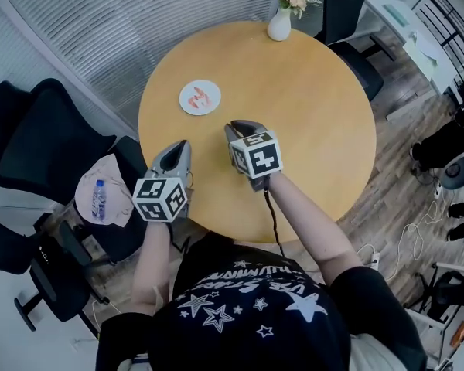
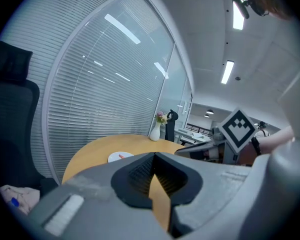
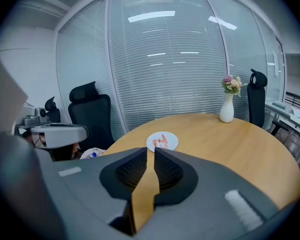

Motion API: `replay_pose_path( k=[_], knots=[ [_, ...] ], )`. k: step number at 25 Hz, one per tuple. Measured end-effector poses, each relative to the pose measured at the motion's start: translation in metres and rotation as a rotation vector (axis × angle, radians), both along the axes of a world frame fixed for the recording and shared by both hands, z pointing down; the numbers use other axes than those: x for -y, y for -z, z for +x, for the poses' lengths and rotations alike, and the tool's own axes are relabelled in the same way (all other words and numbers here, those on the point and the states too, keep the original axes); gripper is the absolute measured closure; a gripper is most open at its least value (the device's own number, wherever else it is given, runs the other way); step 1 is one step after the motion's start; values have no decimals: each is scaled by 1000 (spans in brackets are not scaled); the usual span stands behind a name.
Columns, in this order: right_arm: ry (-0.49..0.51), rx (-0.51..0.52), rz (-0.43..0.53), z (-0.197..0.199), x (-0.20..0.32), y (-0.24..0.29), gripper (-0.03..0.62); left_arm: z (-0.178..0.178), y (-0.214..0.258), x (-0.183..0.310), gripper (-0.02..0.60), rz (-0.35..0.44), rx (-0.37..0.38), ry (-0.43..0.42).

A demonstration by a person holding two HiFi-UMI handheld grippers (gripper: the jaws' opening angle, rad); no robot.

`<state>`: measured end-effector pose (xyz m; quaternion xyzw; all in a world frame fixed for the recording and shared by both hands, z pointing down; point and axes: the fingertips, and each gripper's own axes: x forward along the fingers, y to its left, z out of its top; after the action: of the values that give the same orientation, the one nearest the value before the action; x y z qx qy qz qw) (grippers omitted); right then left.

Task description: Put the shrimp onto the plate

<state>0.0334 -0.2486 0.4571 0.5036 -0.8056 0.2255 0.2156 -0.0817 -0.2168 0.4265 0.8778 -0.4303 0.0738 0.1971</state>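
Note:
A white plate (image 1: 199, 97) lies on the far left part of the round wooden table (image 1: 309, 107), with orange shrimp (image 1: 199, 95) on it. In the right gripper view the plate (image 3: 162, 141) and its shrimp (image 3: 161, 143) show straight ahead of the jaws. My right gripper (image 1: 240, 126) hovers over the table's near middle, well short of the plate; a narrow slit stays between its jaws (image 3: 151, 151) and nothing is in it. My left gripper (image 1: 178, 147) hangs at the table's near left edge, its jaws (image 2: 152, 156) touching at the tip and empty.
A white vase with flowers (image 1: 279, 23) stands at the table's far edge. Black office chairs (image 1: 31, 141) crowd the left side, one bearing a pale bag with a water bottle (image 1: 100, 199). Another chair (image 1: 344, 6) stands behind the vase. Cables trail on the floor at right.

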Motion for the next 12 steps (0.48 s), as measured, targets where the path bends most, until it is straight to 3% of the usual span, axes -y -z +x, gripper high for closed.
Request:
replay_pose_path(
  k=[7,12],
  knots=[
    [18,35,45,5,-46,16,549,6,18,-43,580,41,5,13],
    [20,49,58,10,-81,19,587,10,23,-72,580,52,0,24]
  ],
)
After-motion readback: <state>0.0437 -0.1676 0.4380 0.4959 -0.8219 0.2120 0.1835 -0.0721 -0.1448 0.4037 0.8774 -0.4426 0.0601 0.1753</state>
